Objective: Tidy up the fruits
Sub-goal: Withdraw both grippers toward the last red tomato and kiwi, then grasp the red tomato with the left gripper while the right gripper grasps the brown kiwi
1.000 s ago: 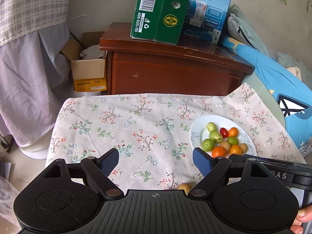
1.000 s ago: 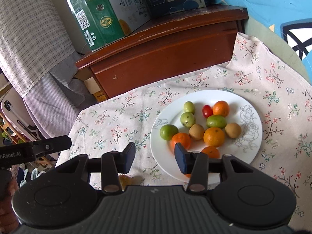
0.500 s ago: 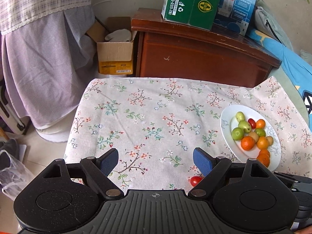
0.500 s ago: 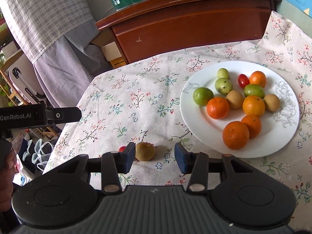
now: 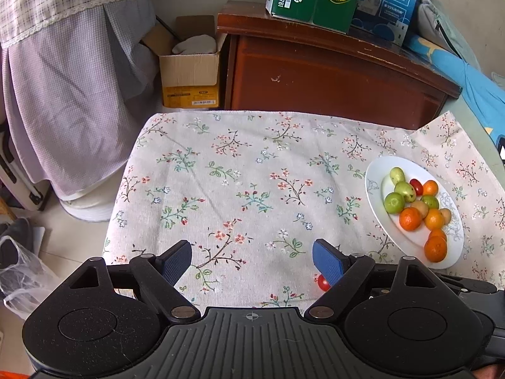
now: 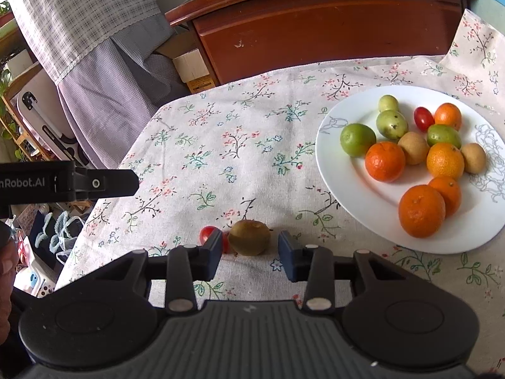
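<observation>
My right claw (image 6: pixel 249 252) is spread, its tips just short of a kiwi (image 6: pixel 249 237) on the floral counter cloth (image 6: pixel 221 145); one cherry tomato (image 6: pixel 208 233) peeks past its left finger. My left claw (image 5: pixel 252 260) is spread wide over bare cloth, that tomato (image 5: pixel 323 282) beside its right pad. Farther right, the white plate (image 6: pixel 334 170) holds five oranges, four green fruits, two kiwis and one tomato. Beyond stands a wooden cabinet (image 5: pixel 331 79).
</observation>
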Available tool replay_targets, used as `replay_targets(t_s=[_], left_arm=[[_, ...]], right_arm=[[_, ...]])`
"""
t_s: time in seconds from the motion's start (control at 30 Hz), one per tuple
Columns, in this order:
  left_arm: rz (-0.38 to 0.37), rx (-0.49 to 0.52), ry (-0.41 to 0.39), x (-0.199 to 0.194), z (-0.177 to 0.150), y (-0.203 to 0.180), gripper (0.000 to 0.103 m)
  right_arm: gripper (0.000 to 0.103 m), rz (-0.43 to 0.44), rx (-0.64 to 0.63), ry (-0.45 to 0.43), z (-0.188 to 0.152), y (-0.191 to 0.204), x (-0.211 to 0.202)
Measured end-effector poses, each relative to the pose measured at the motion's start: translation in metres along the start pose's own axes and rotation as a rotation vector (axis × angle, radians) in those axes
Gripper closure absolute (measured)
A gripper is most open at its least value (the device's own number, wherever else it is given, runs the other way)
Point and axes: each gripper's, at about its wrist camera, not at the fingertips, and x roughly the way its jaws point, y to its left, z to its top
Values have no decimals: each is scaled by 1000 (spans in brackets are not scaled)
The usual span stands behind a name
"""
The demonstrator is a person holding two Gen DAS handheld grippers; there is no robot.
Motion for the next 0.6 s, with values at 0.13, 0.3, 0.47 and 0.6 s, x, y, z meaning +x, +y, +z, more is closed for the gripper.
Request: replay_targets(t_s=[0.13,0.3,0.47,0.6], left_arm=[[-3,10,3,2,-1,-2,18],[-4,49,2,6,-6,-7,18],[-45,108,38,15,-18,-22,19],[-82,172,50,21,-30,-37,20]], right_arm=[[74,9,6,-8,0,-2,-1],[74,-3,9,-6,4,-4,-7],[74,-54,64,-21,6,-16,-29],[74,-81,126,-54,5,-25,-48]])
